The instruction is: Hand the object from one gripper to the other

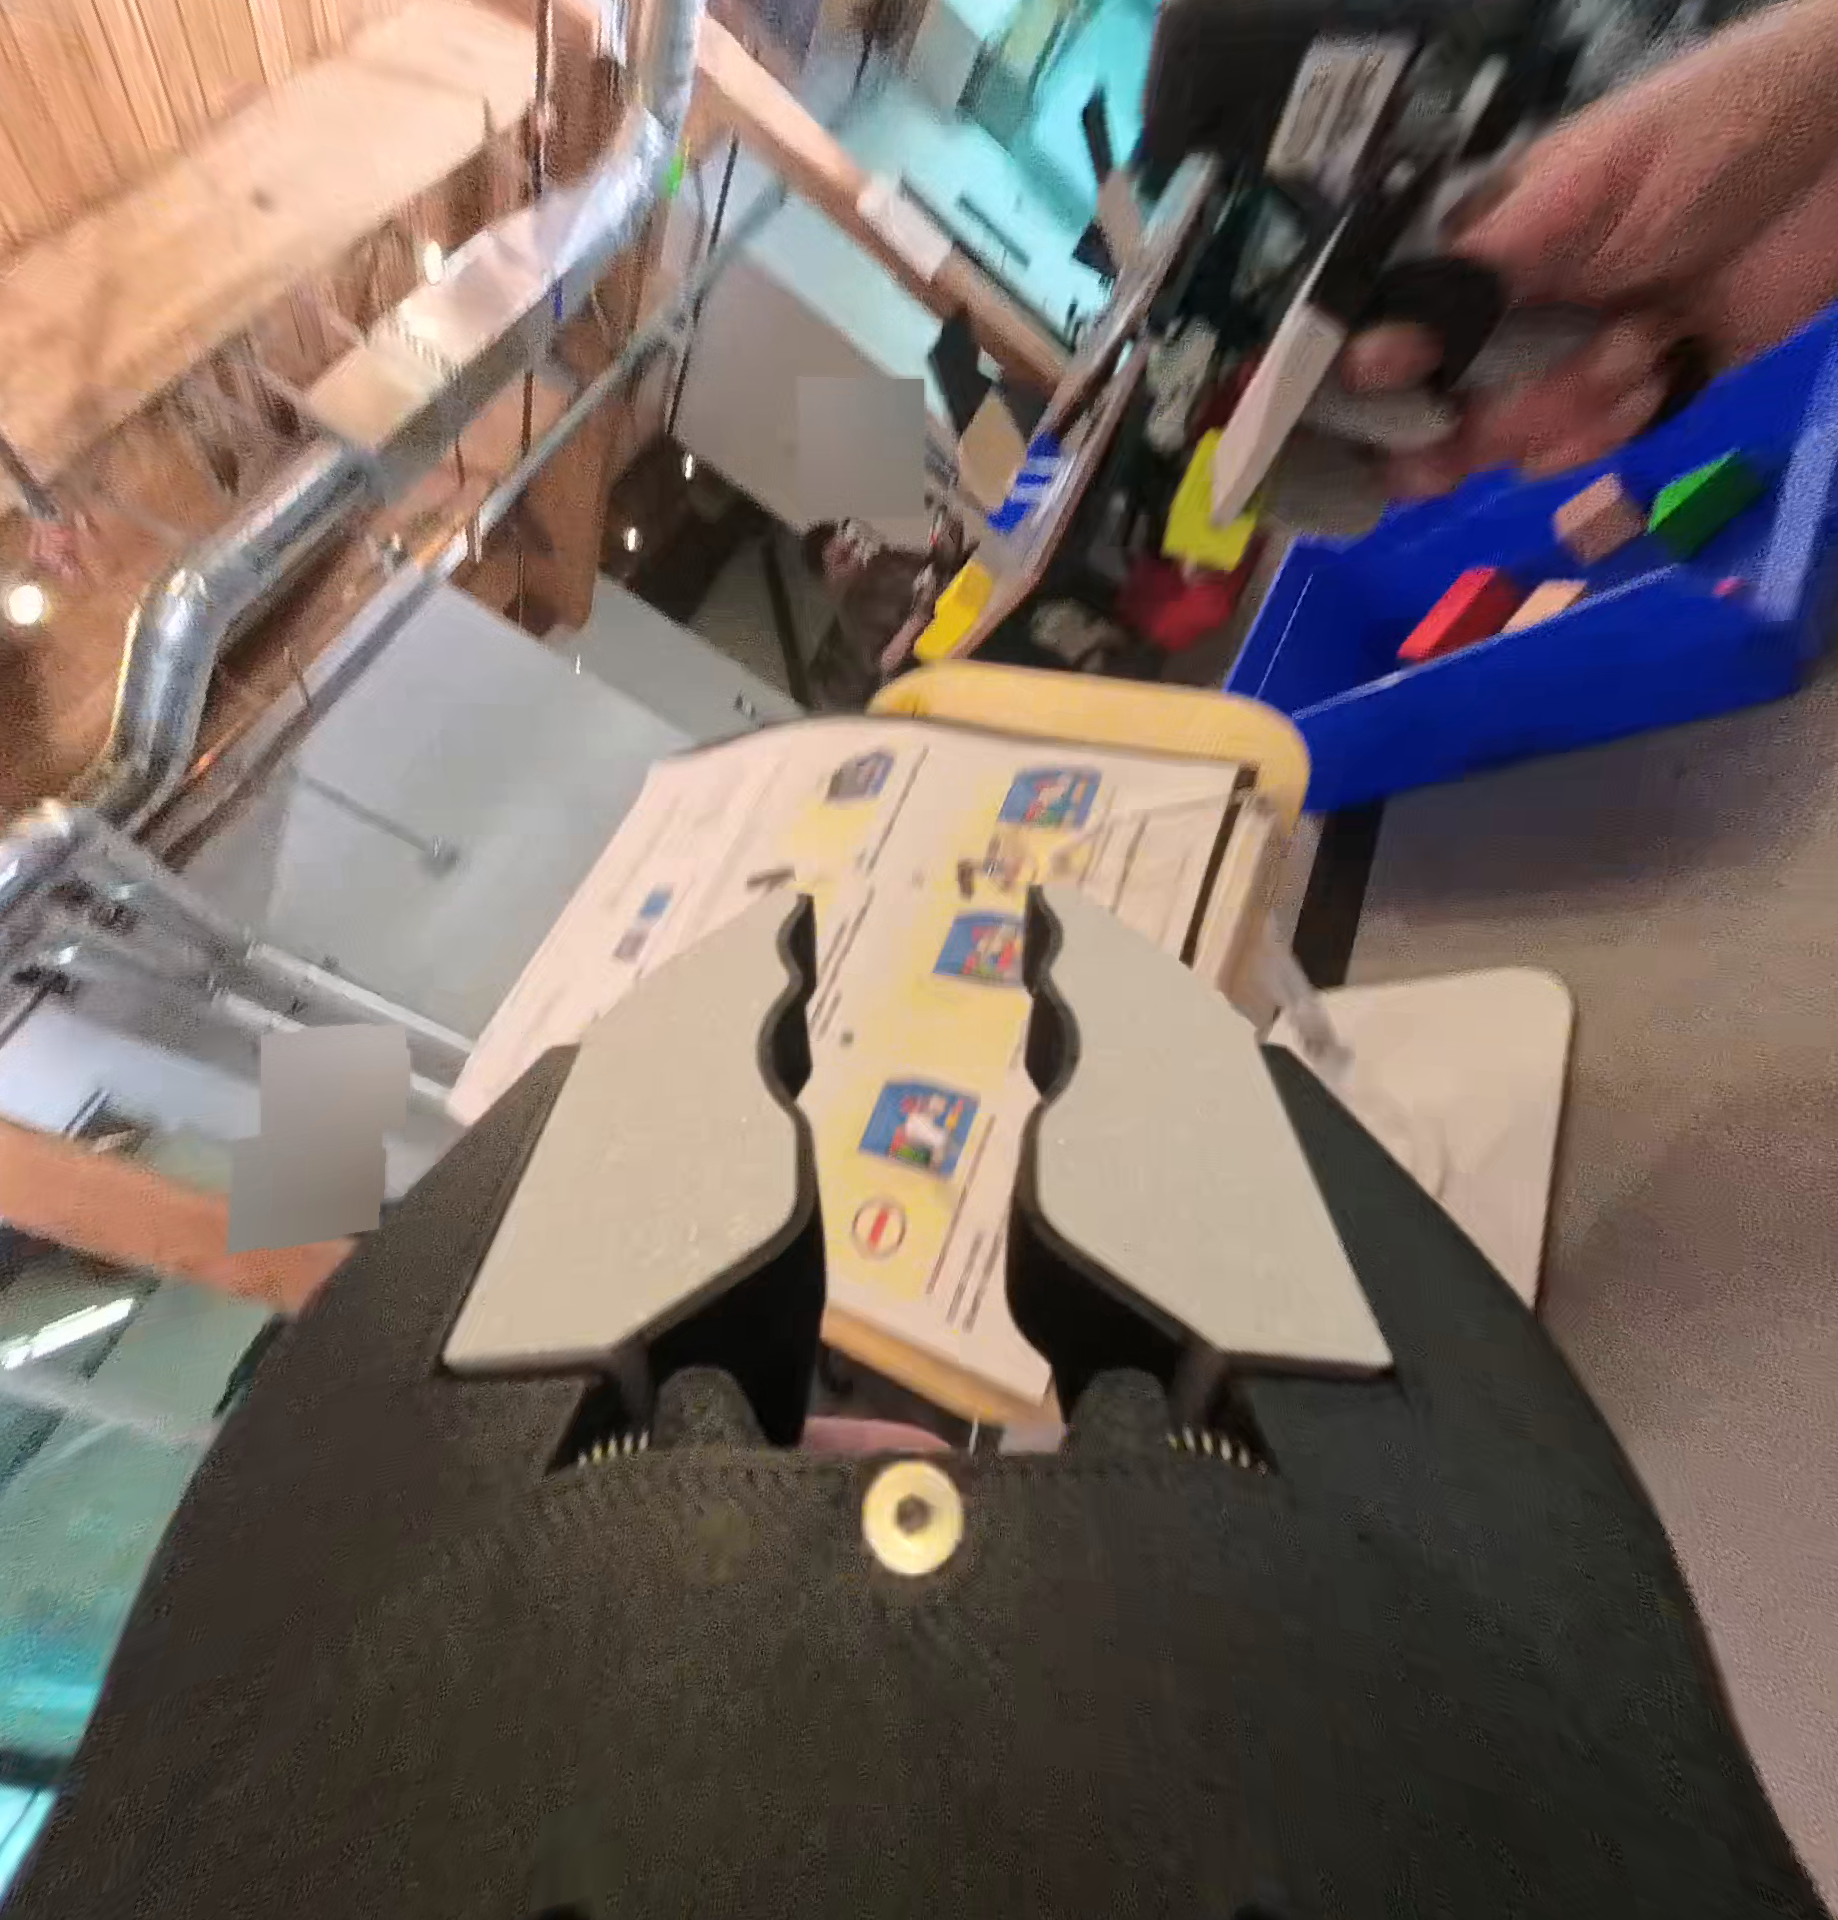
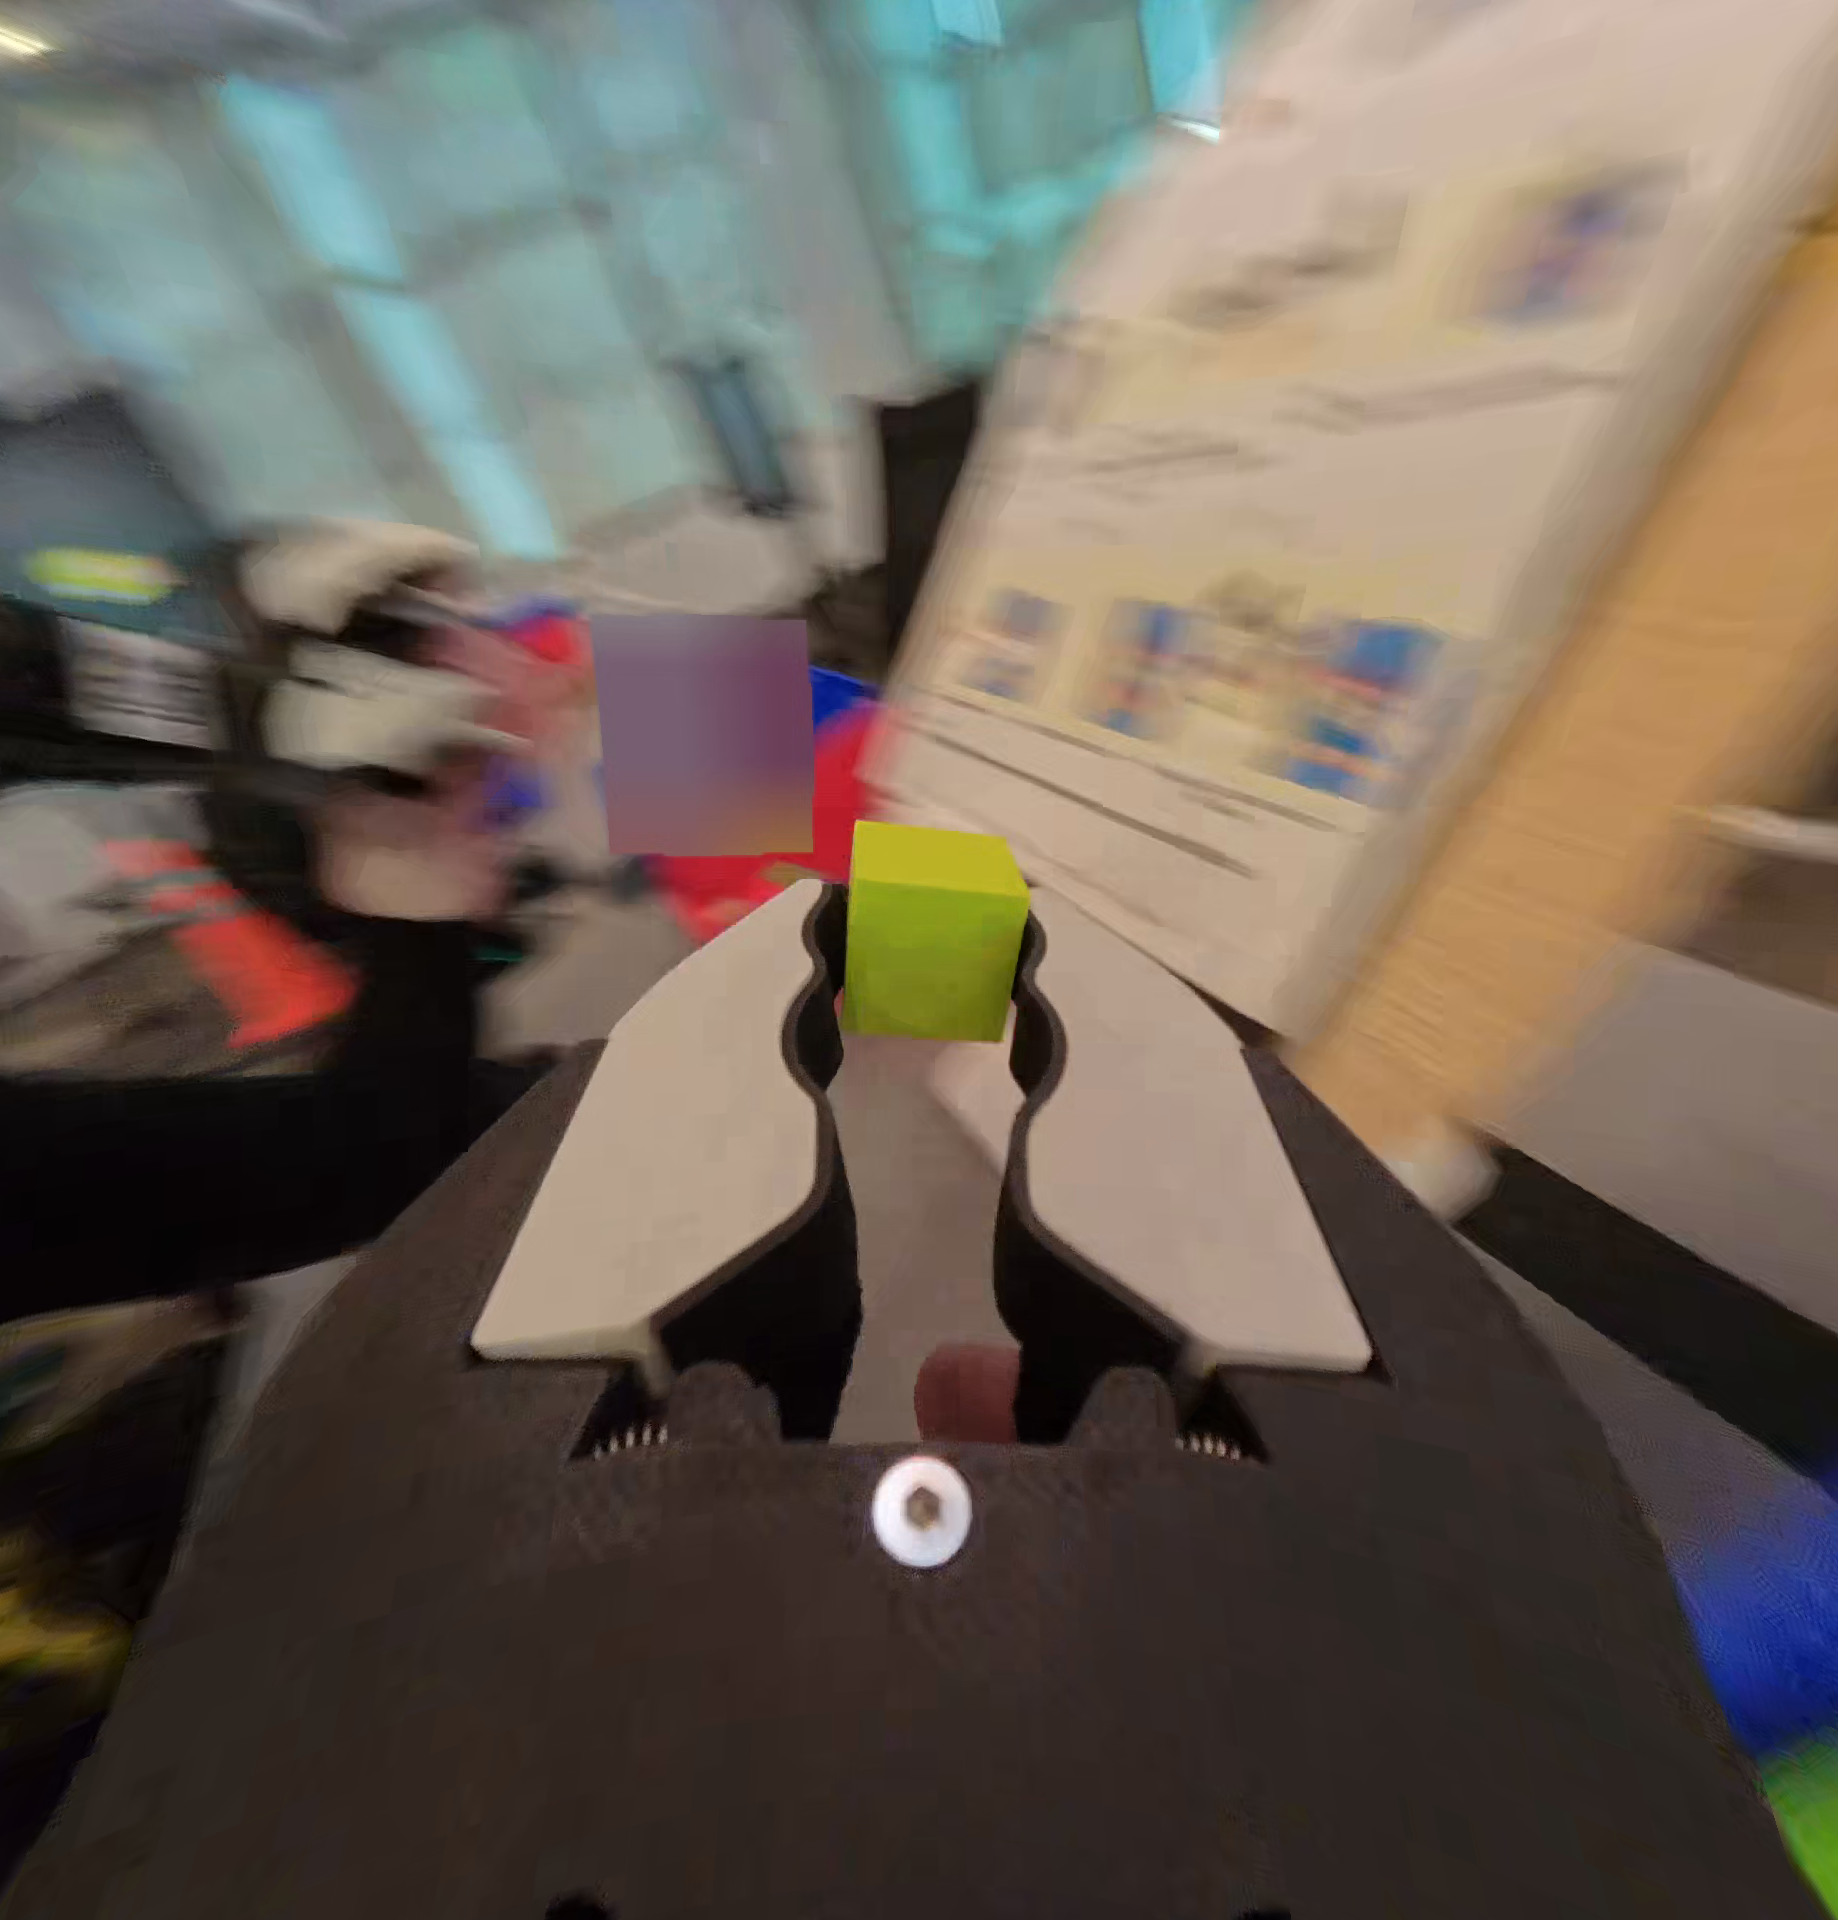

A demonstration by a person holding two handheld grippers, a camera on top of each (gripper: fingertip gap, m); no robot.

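In the right wrist view my right gripper [image 2: 930, 940] is shut on a yellow-green block [image 2: 934, 935]; both pads press its sides near the fingertips, and it is held in the air. The left wrist view shows the same block [image 1: 1211, 509] far off at the upper right, between the right gripper's fingers, with a hand behind it. My left gripper [image 1: 920, 920] is open with nothing between its pads; only a printed sheet [image 1: 925, 883] shows through the gap behind them. Both views are blurred by motion.
A blue bin [image 1: 1580, 623] with red, green and tan blocks sits on the grey table at the upper right. A wooden board [image 1: 1102, 707] carrying the printed sheet stands ahead of the left gripper; it also shows at the right [image 2: 1362, 520] in the right wrist view.
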